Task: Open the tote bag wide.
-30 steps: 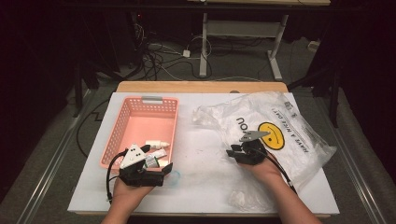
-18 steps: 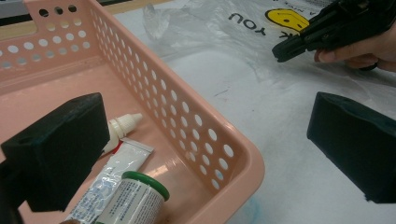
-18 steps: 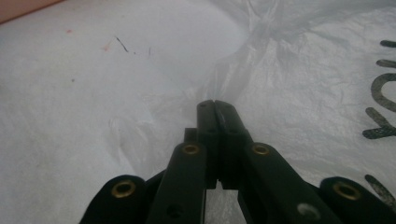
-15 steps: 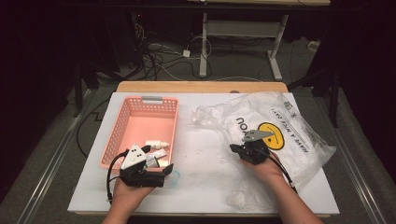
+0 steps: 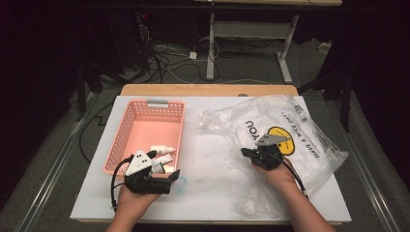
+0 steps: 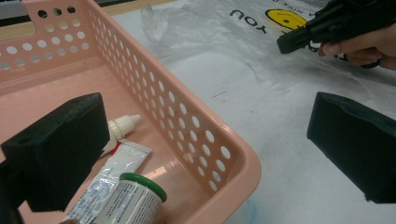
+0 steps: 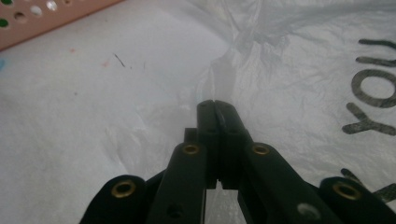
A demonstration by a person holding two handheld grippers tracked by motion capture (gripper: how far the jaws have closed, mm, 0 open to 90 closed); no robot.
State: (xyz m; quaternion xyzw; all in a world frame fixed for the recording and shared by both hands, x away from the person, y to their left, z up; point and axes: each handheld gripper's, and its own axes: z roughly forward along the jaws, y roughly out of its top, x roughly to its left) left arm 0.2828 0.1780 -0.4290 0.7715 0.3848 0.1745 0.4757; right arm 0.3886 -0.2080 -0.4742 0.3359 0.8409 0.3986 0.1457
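Plastic bag (image 5: 290, 130) reads "YOU"; right gripper (image 7: 217, 105) pinches its edge.

Left tongs (image 5: 167, 175): black body, broad block-shaped black pads, grey three-cornered top plate, black cable looped at 7 o'clock. Right tongs (image 7: 215, 105): black linkage arms fitted with brass-coloured rivets, grey top plate, black trailing cable. Forearms are left uncovered.

The left tongs (image 5: 162, 170) stand wide apart and level, while the right tongs (image 7: 217, 108) are pressed together.
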